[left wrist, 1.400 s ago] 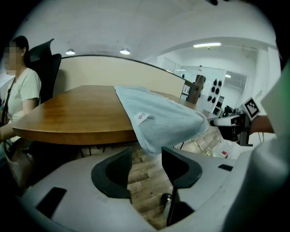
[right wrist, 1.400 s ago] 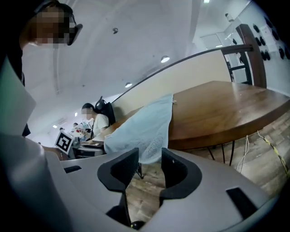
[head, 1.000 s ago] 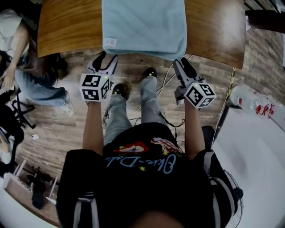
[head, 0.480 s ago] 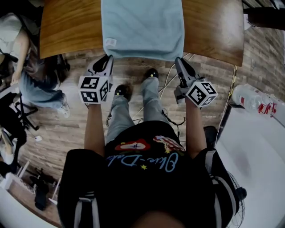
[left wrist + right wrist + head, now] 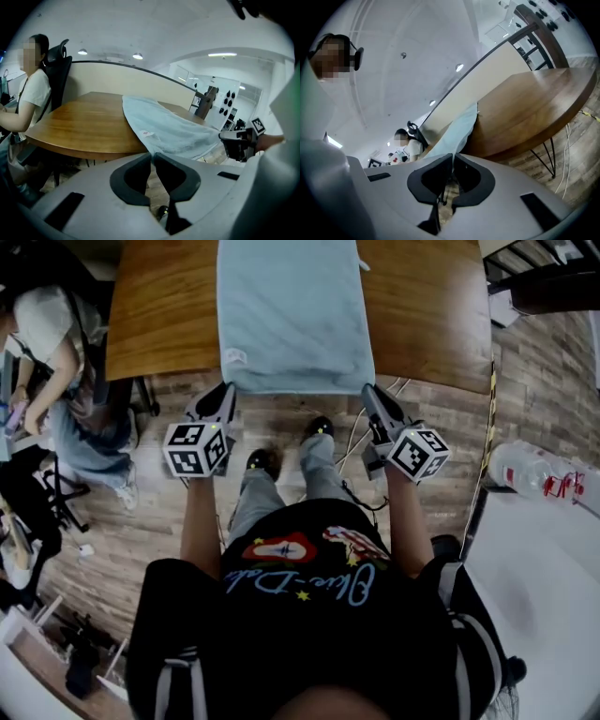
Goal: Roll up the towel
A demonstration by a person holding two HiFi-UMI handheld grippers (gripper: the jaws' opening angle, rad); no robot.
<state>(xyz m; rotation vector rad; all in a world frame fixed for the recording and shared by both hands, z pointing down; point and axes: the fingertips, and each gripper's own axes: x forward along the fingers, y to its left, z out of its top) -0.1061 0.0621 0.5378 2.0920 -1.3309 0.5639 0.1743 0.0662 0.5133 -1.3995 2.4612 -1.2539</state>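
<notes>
A light blue towel (image 5: 291, 315) lies along the wooden table (image 5: 169, 315), its near end over the table's front edge. My left gripper (image 5: 225, 392) is shut on the towel's near left corner; its jaws have just been closing, and the corner is pinched between them (image 5: 152, 157). My right gripper (image 5: 368, 392) is shut on the near right corner; its jaws have also just been closing on the cloth (image 5: 453, 159). In the left gripper view the towel (image 5: 173, 131) stretches away across the table (image 5: 84, 126), with the right gripper (image 5: 239, 143) at its far corner.
A person (image 5: 47, 343) sits at the table's left side in a black chair (image 5: 58, 70). A clear water bottle (image 5: 525, 456) lies on a white surface (image 5: 534, 596) at the right. Cables (image 5: 361, 418) trail on the wooden floor under the table's front edge.
Both grippers went from open below the towel's near edge to shut on its two near corners. They have since risen, lifting the hanging edge.
</notes>
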